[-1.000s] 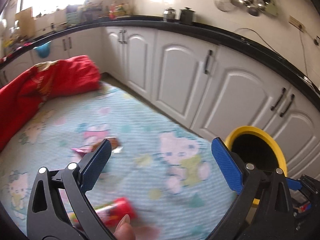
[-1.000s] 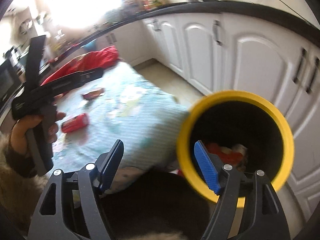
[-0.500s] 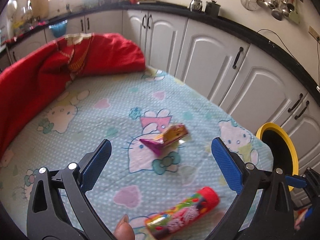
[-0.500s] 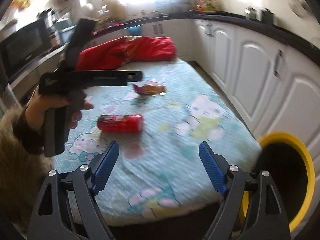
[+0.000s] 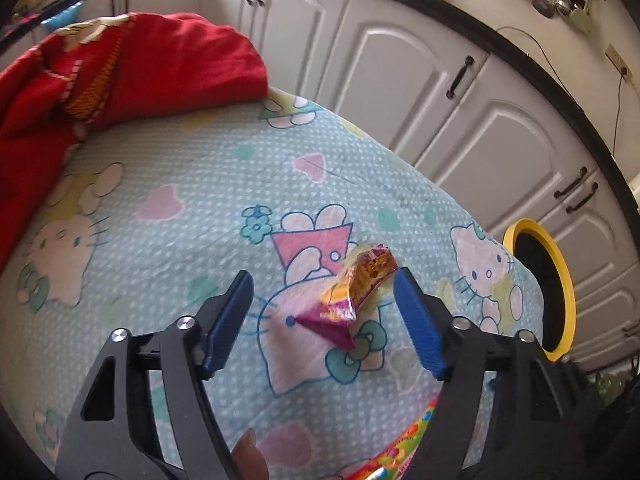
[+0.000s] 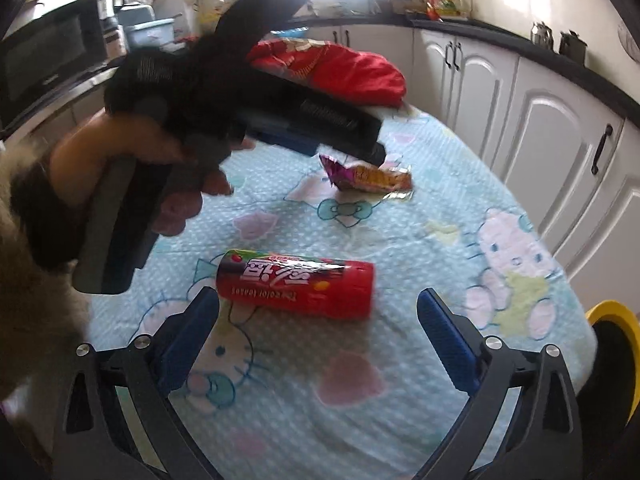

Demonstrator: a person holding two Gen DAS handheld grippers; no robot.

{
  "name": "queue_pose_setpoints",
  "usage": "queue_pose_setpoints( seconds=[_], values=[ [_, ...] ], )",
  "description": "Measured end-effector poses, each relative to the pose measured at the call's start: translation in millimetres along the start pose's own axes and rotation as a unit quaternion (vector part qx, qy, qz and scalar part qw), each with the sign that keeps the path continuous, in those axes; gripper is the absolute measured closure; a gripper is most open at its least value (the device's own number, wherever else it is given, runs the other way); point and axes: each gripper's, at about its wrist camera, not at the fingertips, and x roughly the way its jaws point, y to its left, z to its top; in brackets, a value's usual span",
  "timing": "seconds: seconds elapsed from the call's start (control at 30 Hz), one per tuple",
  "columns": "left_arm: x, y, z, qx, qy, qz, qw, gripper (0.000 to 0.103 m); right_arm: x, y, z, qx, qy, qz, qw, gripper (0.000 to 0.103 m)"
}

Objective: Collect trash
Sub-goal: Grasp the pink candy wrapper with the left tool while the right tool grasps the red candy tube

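My left gripper (image 5: 324,304) hangs over the cartoon-print sheet (image 5: 168,184), its blue pads having just been closing in; they still stand apart with the crumpled snack wrapper (image 5: 352,292) lying between them, nearer the pad at 3 o'clock, and neither pad presses on it. My right gripper (image 6: 316,332) has just been opening and its jaws stand wide, nothing between them; the red candy tube (image 6: 296,284) lies on its side on the sheet just beyond the tips, at 12 o'clock. From there the wrapper sits further off, also around 12, under the left gripper's tip. The yellow-rimmed bin (image 5: 540,284) stands off the sheet's edge at 3 o'clock of the wrapper. A red blanket (image 5: 120,68) is bunched at 10 o'clock
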Motion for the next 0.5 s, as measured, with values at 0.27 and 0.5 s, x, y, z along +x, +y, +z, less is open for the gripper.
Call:
queue_pose_setpoints(
  seconds=[0.27,0.5],
  values=[
    [13,-1,6,0.01,0.015,-0.007,0.9998,0.046,21,9,5,0.048,0.008,-0.012,0.999,0.006],
    [24,-4,5,0.018,0.021,-0.002,0.9996,0.066,29,17,10,0.04,0.007,-0.012,0.999,0.006]
  ],
)
